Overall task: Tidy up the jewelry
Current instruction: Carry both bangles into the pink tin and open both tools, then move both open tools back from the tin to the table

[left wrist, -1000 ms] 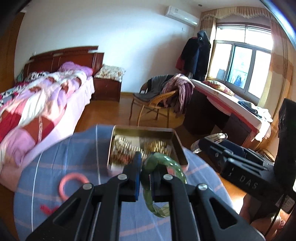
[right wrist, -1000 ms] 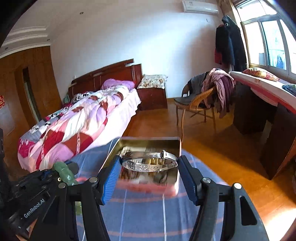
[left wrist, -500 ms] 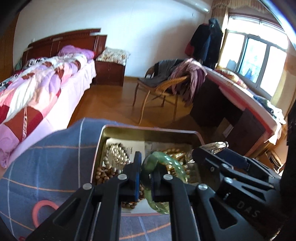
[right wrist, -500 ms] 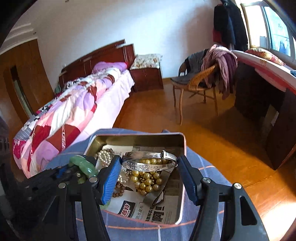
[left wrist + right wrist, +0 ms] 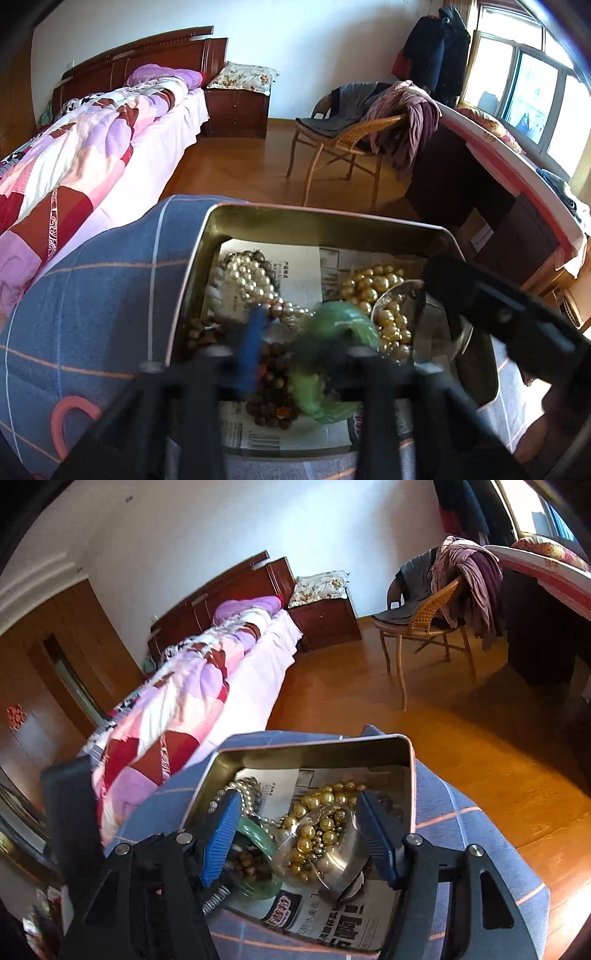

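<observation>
Two tongs (image 5: 295,834) spread open over tin (image 5: 317,747), blue checked cloth (image 5: 92,295), bedroom floor (image 5: 461,738).

open claw (image 5: 295,834), silver bangle (image 5: 341,864) in tin (image 5: 314,747)

Beads (image 5: 255,284) and bangles crowd the tin (image 5: 325,225); only its newspaper-lined far middle lies bare.

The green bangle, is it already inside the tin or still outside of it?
Inside. The green bangle lies in the tin, on the beads over the newspaper lining; the left gripper is blurred, so its grip cannot be told.
</observation>
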Demonstrator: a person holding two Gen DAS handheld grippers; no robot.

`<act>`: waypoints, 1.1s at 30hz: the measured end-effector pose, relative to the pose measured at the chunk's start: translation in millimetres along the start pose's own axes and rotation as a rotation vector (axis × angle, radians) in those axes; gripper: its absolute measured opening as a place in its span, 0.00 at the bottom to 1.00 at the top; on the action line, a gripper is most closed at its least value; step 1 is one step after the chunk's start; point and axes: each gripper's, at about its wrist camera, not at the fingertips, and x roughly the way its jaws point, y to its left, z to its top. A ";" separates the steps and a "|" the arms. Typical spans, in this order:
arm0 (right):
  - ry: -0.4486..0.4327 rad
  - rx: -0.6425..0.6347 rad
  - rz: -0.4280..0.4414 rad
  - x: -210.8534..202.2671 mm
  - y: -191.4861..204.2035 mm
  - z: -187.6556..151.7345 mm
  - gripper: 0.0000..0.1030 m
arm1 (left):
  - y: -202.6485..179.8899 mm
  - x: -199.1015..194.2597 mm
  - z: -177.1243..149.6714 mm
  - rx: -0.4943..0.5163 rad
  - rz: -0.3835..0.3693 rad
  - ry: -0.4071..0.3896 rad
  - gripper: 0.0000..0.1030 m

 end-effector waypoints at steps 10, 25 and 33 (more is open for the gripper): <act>-0.119 0.059 -0.069 -55.8 1.5 -20.2 0.68 | -1.3 -46.4 -9.8 0.029 0.117 -0.105 0.95; -0.100 0.080 -0.152 -99.6 25.3 -84.9 0.68 | 3.6 -99.1 -63.4 0.094 0.222 -0.133 0.95; -0.063 0.077 -0.148 -108.0 35.2 -124.8 0.68 | 15.2 -124.0 -104.7 0.052 0.224 -0.120 0.97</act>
